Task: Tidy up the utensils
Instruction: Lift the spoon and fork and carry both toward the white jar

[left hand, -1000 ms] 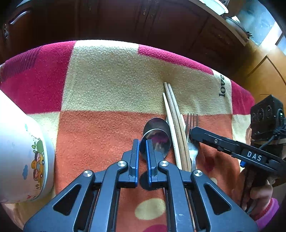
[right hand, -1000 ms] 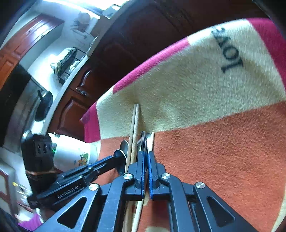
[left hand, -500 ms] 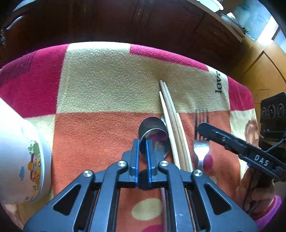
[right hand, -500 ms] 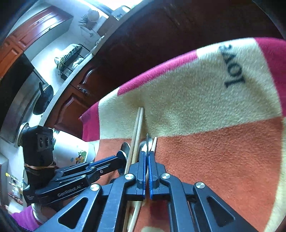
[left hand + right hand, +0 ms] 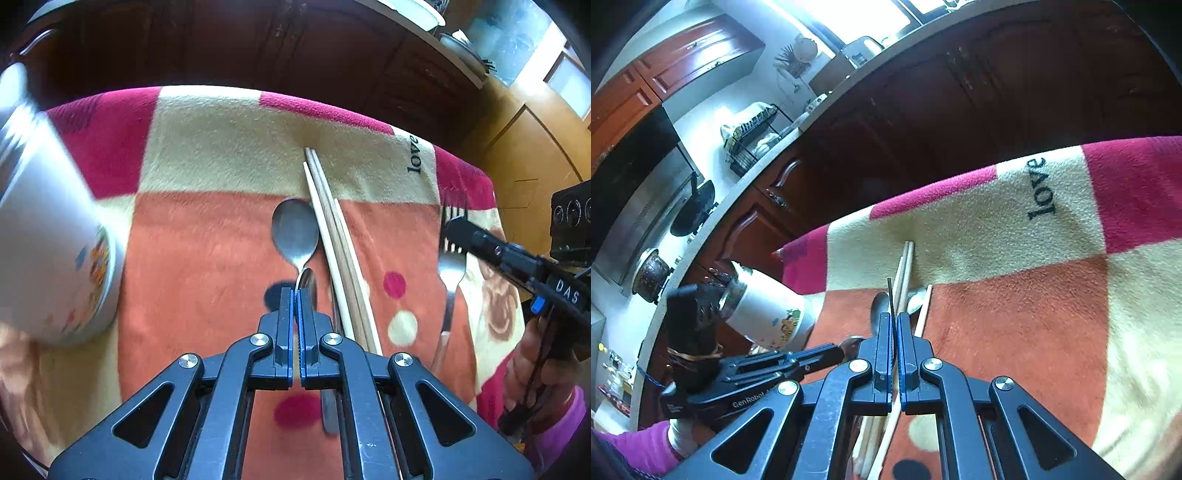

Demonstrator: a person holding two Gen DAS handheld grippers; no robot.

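Observation:
My left gripper (image 5: pixel 295 295) is shut on a metal spoon (image 5: pixel 295 230), gripping its neck; the bowl points away, above the blanket. Several wooden chopsticks (image 5: pixel 336 240) lie side by side just right of the spoon. My right gripper (image 5: pixel 893 321) is shut on a metal fork (image 5: pixel 451 266), seen edge-on in the right wrist view (image 5: pixel 891 295). In the left wrist view the fork hangs at the right, tines away, apart from the chopsticks. The left gripper also shows in the right wrist view (image 5: pixel 834 356), low left.
A checked red, cream and orange blanket (image 5: pixel 221 158) with the word "love" covers the table. A white cartoon-printed cup (image 5: pixel 55 240) stands at the left, also in the right wrist view (image 5: pixel 768 310). Dark wooden cabinets (image 5: pixel 295 44) stand behind the table's far edge.
The left gripper has drawn back with the spoon, now pinching its neck rather than its bowl. The right gripper has carried the fork right, away from the chopsticks, and lifted it.

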